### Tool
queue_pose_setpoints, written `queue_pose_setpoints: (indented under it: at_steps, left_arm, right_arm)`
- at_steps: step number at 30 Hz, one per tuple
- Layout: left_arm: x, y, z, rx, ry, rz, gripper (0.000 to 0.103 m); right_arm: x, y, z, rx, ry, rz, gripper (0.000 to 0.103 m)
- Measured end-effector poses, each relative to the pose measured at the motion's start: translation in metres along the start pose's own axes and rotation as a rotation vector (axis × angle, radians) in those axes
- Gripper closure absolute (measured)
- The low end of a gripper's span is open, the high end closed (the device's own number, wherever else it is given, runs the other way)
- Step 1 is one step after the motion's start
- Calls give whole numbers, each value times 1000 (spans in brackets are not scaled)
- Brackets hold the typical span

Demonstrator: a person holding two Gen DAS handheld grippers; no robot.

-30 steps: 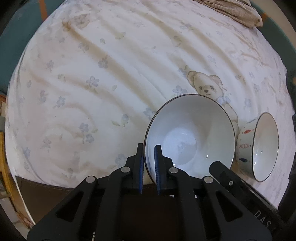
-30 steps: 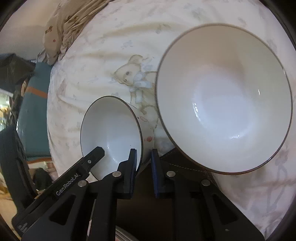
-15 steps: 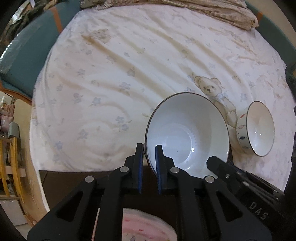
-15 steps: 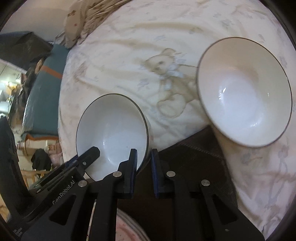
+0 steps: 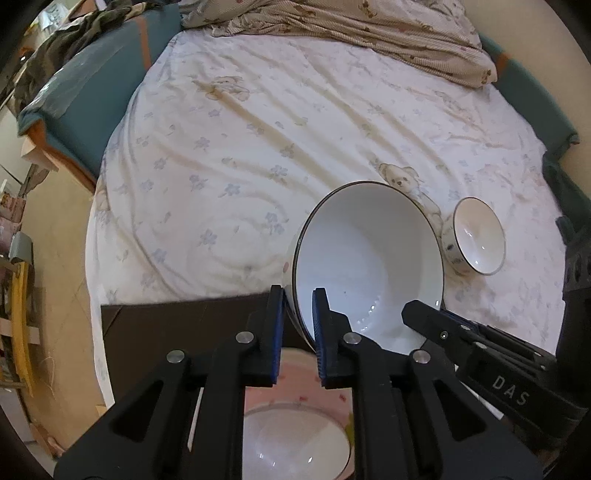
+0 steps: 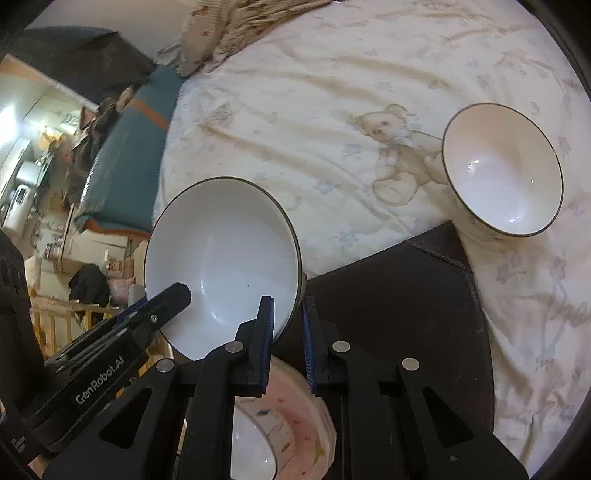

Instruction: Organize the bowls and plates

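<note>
A large white bowl with a dark rim [image 5: 369, 262] hangs tilted in the air. My left gripper [image 5: 298, 314] is shut on its left rim. My right gripper [image 6: 288, 321] is shut on its opposite rim, and the bowl shows in the right wrist view [image 6: 221, 258] too. Each gripper's body shows in the other's view. Under the bowl lie a pink patterned plate [image 5: 295, 373] with a white bowl [image 5: 291, 446] on it, also seen in the right wrist view [image 6: 303, 417]. A smaller patterned bowl [image 5: 476, 236] rests tilted on the bed sheet, also in the right wrist view [image 6: 506, 173].
A dark brown mat [image 6: 399, 291] lies on the bed's near edge under the plate. The white teddy-print sheet [image 5: 258, 129] covers the bed. A crumpled beige blanket [image 5: 351, 22] lies at the far end. Teal bed frame [image 5: 81, 92] and cluttered floor lie left.
Both grippers have pulled back and risen with the large bowl, away from the small bowl. The plate with its white bowl and the mat have come into view below.
</note>
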State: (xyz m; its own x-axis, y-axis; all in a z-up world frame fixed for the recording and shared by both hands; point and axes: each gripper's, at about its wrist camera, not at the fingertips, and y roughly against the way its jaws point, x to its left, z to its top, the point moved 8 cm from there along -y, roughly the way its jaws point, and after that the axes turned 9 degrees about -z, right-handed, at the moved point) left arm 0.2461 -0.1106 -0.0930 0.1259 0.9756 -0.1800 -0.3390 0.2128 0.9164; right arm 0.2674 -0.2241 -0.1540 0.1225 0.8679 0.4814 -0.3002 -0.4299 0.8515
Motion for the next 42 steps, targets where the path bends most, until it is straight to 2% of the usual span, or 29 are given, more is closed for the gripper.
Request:
queue_pose_setpoints:
  at_steps: [7,14,20,25,28,31,36,42]
  left_arm:
    - [19,34,-34,-38,40,-36,91]
    - [25,59,-69,-73,9,-45,90]
    - [38,65,-97,-71,42,-88,90]
    - [45,64,-118,-87,40,-96,90]
    - [54,60,-123,-88,72,-145,90]
    - [57,58,-125,-86,97,-181,90]
    - [54,56,-127,-109,62,-167,90]
    - [58,42,-133,-48,83,-147,90]
  right_arm:
    - [25,19,-38,-13,79,7,86]
    - [44,35,-76,-28,139,19,86]
    - [51,41,-106,-30,188,2,86]
    - [55,40,-127,-28,240,-20,86]
    - [62,40,-138,-46,297,-39,86]
    - [66,43,-141,-78,331,-49,86]
    - [64,42,-140,-86,317,-39,86]
    - [60,32,-144,-47,306,-47,86]
